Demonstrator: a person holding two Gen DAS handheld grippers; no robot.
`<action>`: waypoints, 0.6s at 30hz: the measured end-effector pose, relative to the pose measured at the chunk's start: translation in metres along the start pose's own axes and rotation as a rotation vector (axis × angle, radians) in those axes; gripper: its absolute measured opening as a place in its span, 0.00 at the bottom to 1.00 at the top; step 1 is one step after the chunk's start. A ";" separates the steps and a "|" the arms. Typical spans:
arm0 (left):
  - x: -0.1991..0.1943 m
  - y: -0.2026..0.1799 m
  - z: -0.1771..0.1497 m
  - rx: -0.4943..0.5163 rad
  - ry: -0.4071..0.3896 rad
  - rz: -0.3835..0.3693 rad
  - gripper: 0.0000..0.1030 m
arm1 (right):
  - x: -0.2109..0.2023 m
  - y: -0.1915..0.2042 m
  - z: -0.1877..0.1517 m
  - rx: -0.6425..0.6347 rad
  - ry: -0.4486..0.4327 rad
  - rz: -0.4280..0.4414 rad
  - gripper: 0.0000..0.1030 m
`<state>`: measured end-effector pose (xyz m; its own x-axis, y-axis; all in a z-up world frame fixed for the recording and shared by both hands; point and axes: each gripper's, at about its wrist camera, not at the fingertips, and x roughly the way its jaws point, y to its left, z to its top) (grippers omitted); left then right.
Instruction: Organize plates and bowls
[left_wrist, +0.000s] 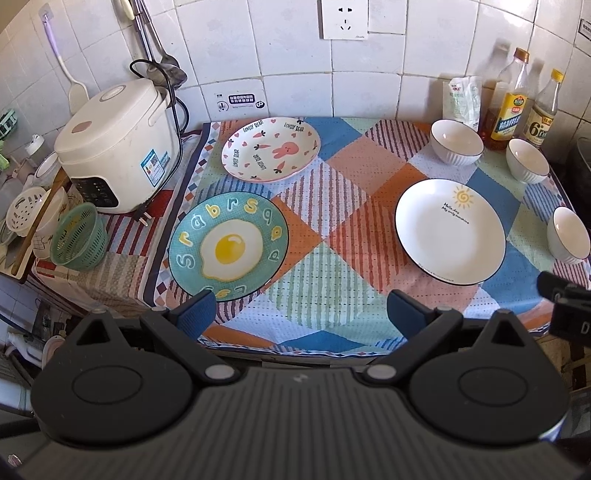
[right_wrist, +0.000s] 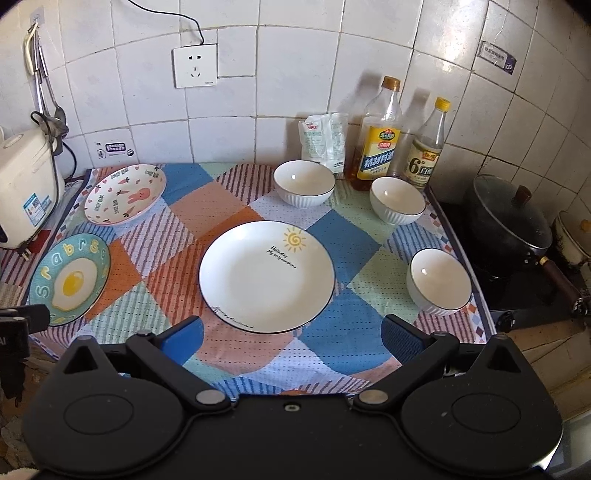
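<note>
Three plates lie apart on the checked cloth: a teal fried-egg plate (left_wrist: 228, 246) (right_wrist: 70, 279) at the left, a pink rabbit plate (left_wrist: 270, 148) (right_wrist: 125, 194) behind it, and a white sun plate (left_wrist: 450, 231) (right_wrist: 266, 277) to the right. Three white ribbed bowls stand upright along the right: one at the back (left_wrist: 456, 141) (right_wrist: 304, 182), one beside the bottles (left_wrist: 527, 160) (right_wrist: 398, 200), one nearer the front (left_wrist: 568, 235) (right_wrist: 439, 281). My left gripper (left_wrist: 301, 314) is open and empty above the cloth's front edge. My right gripper (right_wrist: 291, 338) is open and empty, just in front of the sun plate.
A white rice cooker (left_wrist: 120, 146) and a green basket (left_wrist: 79, 236) stand at the left. Two bottles (right_wrist: 380, 136) (right_wrist: 426, 147) and a white packet (right_wrist: 325, 142) line the tiled wall. A lidded black wok (right_wrist: 506, 225) sits on the stove at the right.
</note>
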<state>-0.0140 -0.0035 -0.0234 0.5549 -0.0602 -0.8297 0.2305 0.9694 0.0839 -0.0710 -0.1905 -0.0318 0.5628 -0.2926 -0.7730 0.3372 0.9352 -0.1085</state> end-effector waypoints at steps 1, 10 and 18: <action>0.001 0.000 -0.001 -0.005 0.006 0.005 0.97 | 0.000 -0.001 -0.001 -0.002 -0.007 -0.010 1.00; 0.005 -0.002 -0.011 0.004 0.004 -0.005 0.97 | 0.001 -0.006 0.002 -0.001 -0.015 -0.028 1.00; 0.002 0.001 -0.012 -0.016 -0.035 0.008 0.97 | 0.002 0.000 0.000 -0.014 -0.014 -0.032 1.00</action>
<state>-0.0225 0.0001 -0.0313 0.5845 -0.0602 -0.8092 0.2132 0.9736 0.0815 -0.0698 -0.1913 -0.0330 0.5623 -0.3252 -0.7603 0.3444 0.9280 -0.1422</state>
